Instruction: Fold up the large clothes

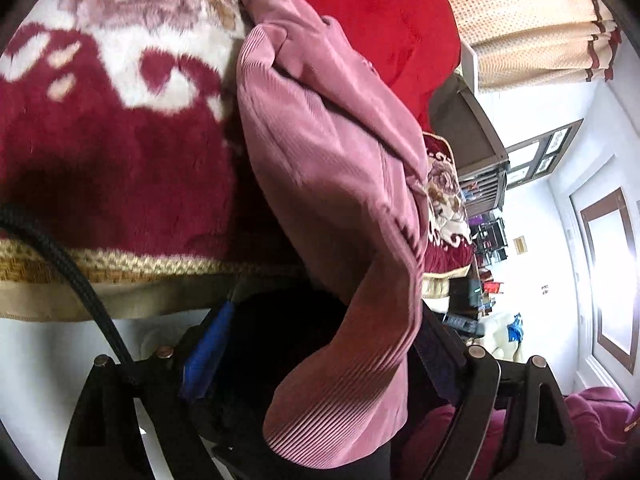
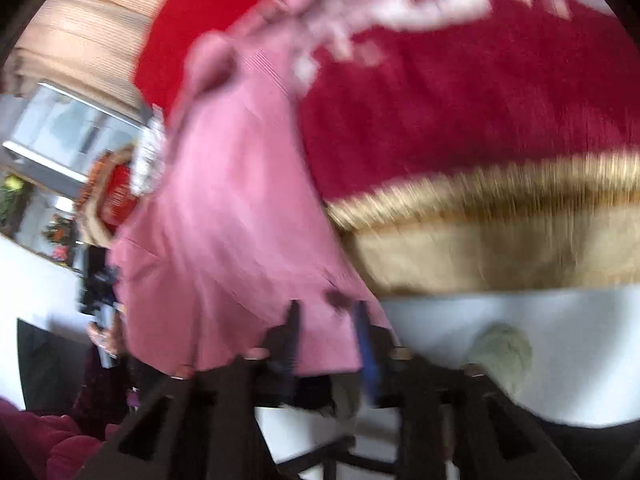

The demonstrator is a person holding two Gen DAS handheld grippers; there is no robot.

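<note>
The pink corduroy garment [image 1: 328, 184] lies bunched in a long ridge across the dark-red floral blanket [image 1: 120, 160] on the bed, finely ribbed, with folds along its length. Its lower end spills over the blanket's gold-trimmed near edge [image 2: 480, 184] and hangs below it. The right wrist view shows the same drape [image 2: 224, 220], blurred.

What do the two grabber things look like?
Both are black. The left gripper has two flat fingers, a blue pad on one, round brassy pins and a black braided cable. The right gripper, blurred, shows dark fingers with a blue pad too.
</note>
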